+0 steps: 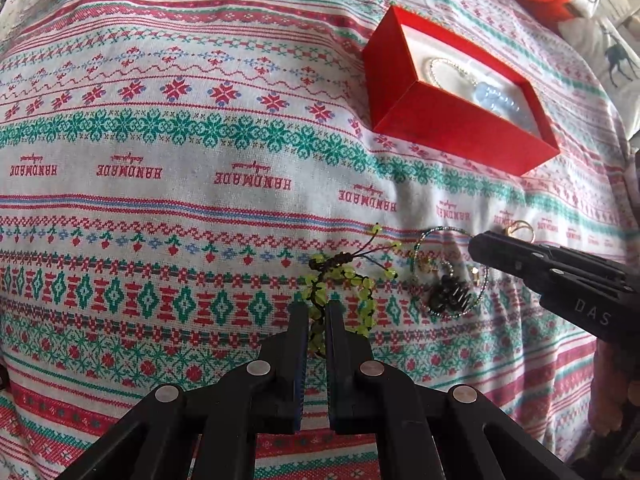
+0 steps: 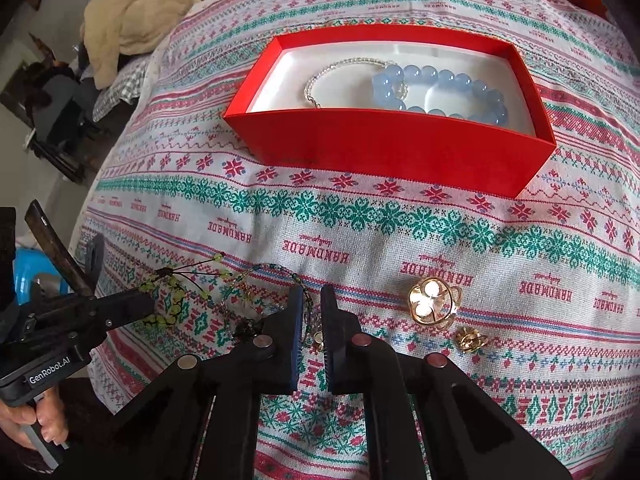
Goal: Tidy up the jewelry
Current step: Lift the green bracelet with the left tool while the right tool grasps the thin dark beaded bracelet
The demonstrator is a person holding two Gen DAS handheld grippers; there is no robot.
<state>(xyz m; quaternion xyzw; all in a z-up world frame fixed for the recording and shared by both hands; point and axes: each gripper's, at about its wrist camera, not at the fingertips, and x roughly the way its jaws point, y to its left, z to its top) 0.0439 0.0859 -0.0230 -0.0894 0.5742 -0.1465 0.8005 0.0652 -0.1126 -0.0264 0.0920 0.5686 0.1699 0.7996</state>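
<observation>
Bright, even daylight in both of your views; shadows soft. Glare burns out the gold wire-cage ornament with pearl beads [image 2: 434, 301] and whitens the open red cardboard box [image 2: 384, 144] lining. Fisheye bends the patterned red-and-green tablecloth [image 1: 168, 184] bands; corners darken, and the far background goes soft.

The patterned tablecloth [image 1: 160, 128] carries the word "HANDMADE" repeated in red capitals along one band, printed upside down from both cameras, with a small unreadable script line beside each. The right gripper [image 1: 476, 240] body shows white letters "DAS". The left gripper [image 2: 150, 306] bears a label reading "GenRobot.AI".
</observation>
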